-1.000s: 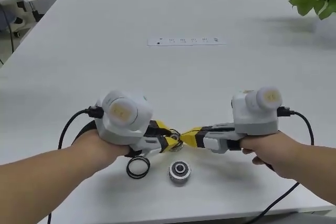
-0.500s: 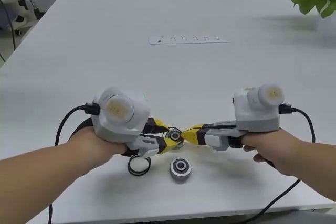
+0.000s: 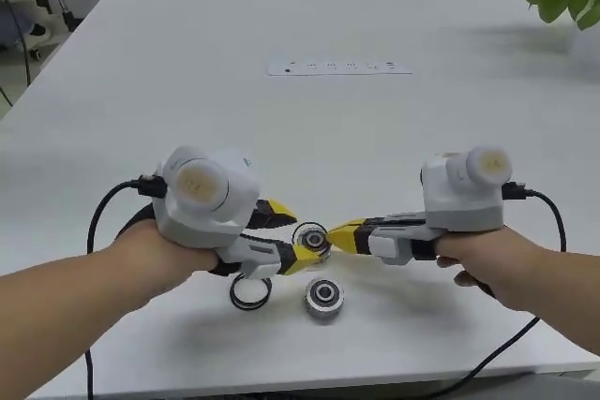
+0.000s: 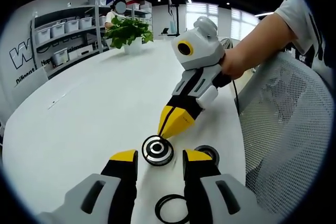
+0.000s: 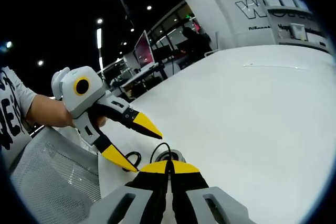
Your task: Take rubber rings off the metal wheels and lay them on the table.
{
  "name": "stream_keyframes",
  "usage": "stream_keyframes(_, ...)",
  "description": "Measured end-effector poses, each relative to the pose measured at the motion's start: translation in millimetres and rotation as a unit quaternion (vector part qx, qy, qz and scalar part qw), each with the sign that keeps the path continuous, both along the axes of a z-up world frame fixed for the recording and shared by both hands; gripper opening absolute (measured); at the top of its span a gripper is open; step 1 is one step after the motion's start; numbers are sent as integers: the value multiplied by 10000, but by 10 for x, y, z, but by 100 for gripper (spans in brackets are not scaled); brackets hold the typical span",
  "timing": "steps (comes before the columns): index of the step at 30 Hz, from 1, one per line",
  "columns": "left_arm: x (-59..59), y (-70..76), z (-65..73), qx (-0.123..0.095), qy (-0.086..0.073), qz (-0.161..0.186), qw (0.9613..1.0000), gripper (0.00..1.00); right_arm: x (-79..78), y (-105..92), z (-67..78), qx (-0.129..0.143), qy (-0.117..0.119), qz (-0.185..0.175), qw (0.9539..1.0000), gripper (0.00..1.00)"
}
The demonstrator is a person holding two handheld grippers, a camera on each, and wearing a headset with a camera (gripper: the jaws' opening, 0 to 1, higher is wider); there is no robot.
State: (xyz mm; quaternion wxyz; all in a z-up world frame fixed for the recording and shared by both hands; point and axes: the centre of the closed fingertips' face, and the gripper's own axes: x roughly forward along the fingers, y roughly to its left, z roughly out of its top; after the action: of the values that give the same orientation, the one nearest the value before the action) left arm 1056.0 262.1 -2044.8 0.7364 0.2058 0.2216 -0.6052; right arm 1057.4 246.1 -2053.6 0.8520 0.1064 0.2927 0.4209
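The wheel [image 3: 311, 239], its rubber ring [image 4: 158, 162] on the rim, sits low in the middle of the head view, on or just above the desk [image 3: 328, 138]. The right claw [image 3: 339, 234], tips pressed together, meets the rim from the right, probably to work the rubber loose; whether it pinches any I cannot tell. The left claw [image 3: 295, 237] gapes either side, likely to steady it. Below lie a freed ring [image 3: 250, 291] and a second wheel [image 3: 323, 296].

Shiny metal wheel [image 3: 323, 295], seemingly rubber ring [image 3: 249, 307], matt table [image 3: 281, 138].
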Motion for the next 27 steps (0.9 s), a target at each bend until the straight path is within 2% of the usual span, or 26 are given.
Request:
stream_keyframes(17, -59, 54, 192, -252, 53, 56, 9997, 36, 9, -34, -20, 66, 150, 16, 9999, 0)
stream_keyframes(27, -74, 147, 218, -277, 137, 139, 9994, 41, 6, -54, -3, 155, 242, -45, 9996, 0)
